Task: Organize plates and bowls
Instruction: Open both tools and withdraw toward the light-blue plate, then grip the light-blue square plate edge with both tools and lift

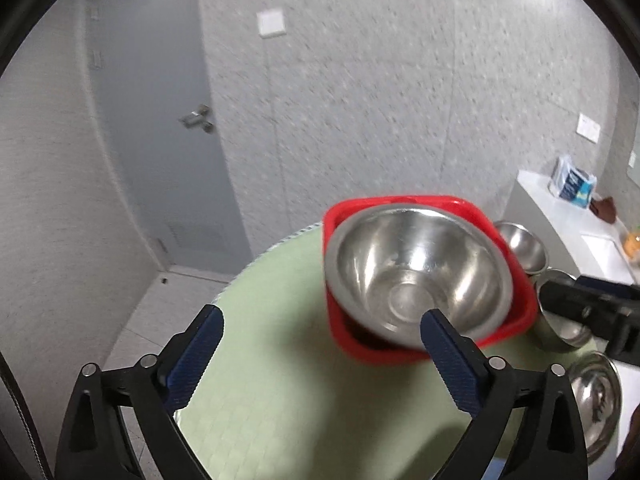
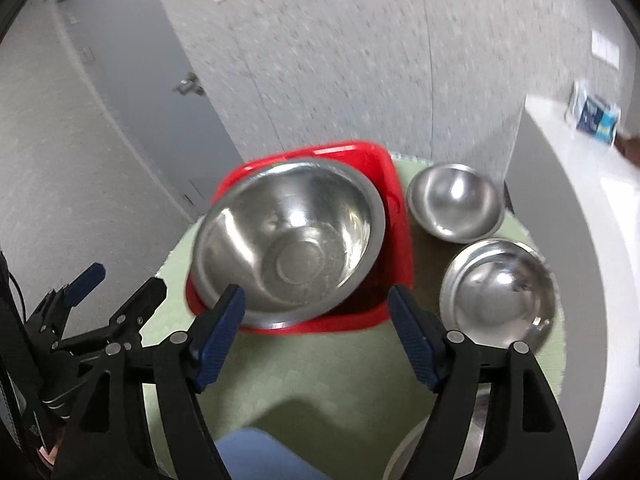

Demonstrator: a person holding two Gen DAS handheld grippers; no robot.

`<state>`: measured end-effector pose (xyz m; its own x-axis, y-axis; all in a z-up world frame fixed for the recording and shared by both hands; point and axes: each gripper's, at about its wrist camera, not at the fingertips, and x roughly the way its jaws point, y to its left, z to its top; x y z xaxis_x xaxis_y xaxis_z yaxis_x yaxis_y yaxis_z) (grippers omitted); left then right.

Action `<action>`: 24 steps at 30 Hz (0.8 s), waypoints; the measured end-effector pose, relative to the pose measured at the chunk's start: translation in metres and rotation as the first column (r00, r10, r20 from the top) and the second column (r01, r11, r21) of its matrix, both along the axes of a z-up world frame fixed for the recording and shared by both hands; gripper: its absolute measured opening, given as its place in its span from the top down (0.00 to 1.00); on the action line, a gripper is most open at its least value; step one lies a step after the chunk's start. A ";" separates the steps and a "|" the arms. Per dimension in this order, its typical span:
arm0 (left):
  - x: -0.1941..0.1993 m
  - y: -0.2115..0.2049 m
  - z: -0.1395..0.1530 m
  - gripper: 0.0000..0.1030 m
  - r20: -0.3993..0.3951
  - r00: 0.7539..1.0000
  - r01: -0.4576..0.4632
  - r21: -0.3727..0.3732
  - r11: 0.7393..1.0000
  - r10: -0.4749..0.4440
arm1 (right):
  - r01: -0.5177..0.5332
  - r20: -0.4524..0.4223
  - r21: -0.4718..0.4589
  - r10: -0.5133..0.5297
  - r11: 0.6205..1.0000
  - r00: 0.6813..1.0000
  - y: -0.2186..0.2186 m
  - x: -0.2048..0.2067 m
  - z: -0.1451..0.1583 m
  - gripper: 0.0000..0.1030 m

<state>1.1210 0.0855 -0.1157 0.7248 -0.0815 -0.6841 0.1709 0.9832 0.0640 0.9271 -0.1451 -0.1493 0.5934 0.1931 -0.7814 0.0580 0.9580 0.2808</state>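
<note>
A large steel bowl (image 1: 416,276) (image 2: 288,236) sits in a red square plate (image 1: 340,216) (image 2: 384,168) on the round table's green mat (image 2: 320,380). My left gripper (image 1: 322,314) is open just before the plate's near left side, its right fingertip overlapping the bowl's rim in the view; nothing is between the pads. My right gripper (image 2: 316,292) is also open, in front of the bowl's near rim, and grips nothing. Right of the plate stand a small steel bowl (image 2: 456,200) and a shallow steel bowl (image 2: 498,288).
Another steel piece (image 2: 472,440) lies at the table's near right edge. A white counter (image 2: 580,184) with a blue packet (image 2: 596,116) runs along the right. A grey door (image 1: 160,140) and tiled wall stand behind. Blue cloth of a person (image 2: 256,456) shows at the bottom.
</note>
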 end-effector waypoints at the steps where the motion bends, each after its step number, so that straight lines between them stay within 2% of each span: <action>1: -0.018 0.003 0.003 0.02 0.019 1.000 -0.022 0.005 1.000 0.022 | -0.014 0.028 -0.001 0.015 1.000 1.000 -0.002 -0.011 0.005 0.24; 5: -0.075 0.009 0.002 0.01 0.034 0.996 -0.080 0.015 0.997 0.079 | -0.080 0.085 -0.001 0.080 0.997 0.993 -0.004 -0.051 0.019 0.19; 10: -0.141 0.016 -0.007 0.01 0.006 0.990 -0.138 0.028 0.990 0.138 | -0.144 0.092 0.009 0.143 0.989 0.985 0.001 -0.096 0.018 0.17; 12: -0.157 0.020 -0.009 0.01 -0.010 0.989 -0.146 0.037 0.989 0.147 | -0.153 0.090 0.019 0.151 0.988 0.984 0.002 -0.109 0.015 0.17; 13: -0.165 0.021 -0.013 0.01 0.055 0.984 -0.171 0.028 0.985 0.170 | -0.156 0.083 0.019 0.154 0.988 0.985 0.003 -0.117 0.012 0.17; 17: -0.188 0.024 -0.033 0.01 -0.001 0.985 -0.175 0.033 0.984 0.175 | -0.164 0.058 0.006 0.163 0.986 0.985 0.004 -0.143 0.002 0.16; 24: -0.210 0.024 -0.063 0.01 -0.094 0.988 -0.119 0.027 0.993 0.121 | -0.119 -0.035 -0.017 0.119 0.993 0.992 0.010 -0.177 -0.032 0.16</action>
